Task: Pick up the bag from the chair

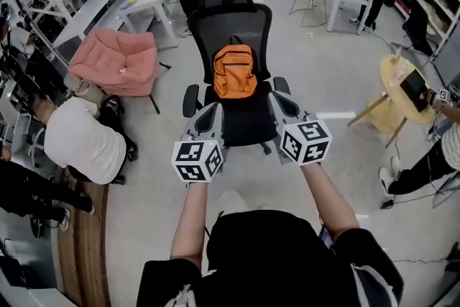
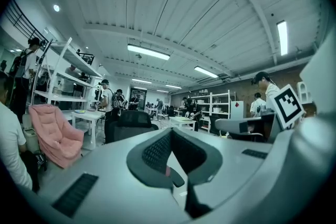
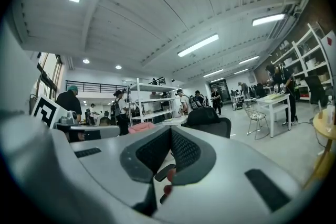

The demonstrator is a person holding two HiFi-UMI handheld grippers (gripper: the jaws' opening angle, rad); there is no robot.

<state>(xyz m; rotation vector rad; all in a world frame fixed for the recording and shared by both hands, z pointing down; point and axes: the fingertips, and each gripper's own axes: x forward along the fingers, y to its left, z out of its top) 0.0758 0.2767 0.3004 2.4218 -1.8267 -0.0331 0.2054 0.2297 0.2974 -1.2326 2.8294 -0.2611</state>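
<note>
Both grippers are level and side by side in front of me, aimed at the chair. The left gripper (image 1: pixel 214 107) has its jaws closed pad to pad in its own view (image 2: pixel 170 132), with nothing between them. The right gripper (image 1: pixel 276 95) is the same: jaws together and empty (image 3: pixel 170 131). The orange backpack (image 1: pixel 235 71) is at 12 o'clock from the grippers. It stands upright on the seat of the black mesh office chair (image 1: pixel 228 21), leaning on the backrest with its top handle up, and neither gripper touches it. In the head view the left tips sit just inside the chair's left armrest (image 1: pixel 190 100) and the right tips just inside the right armrest (image 1: pixel 282 85). Both are short of the bag, over the front of the seat. The marker cubes are nearest me, the left cube (image 1: pixel 198 160) and the right cube (image 1: pixel 305 141). In the left gripper view the chair's backrest (image 2: pixel 134 120) is dead ahead, just left of the jaw line. In the right gripper view it is just right of the jaw line (image 3: pixel 207 118). A pink padded lounge chair (image 1: pixel 115 60) is at 10 o'clock, with a person in a white shirt (image 1: pixel 80 141) bent over at 9 o'clock. A round wooden table (image 1: pixel 399 83) is at 2 o'clock and a white table (image 1: pixel 147 0) is at 11 o'clock behind the pink chair.
</note>
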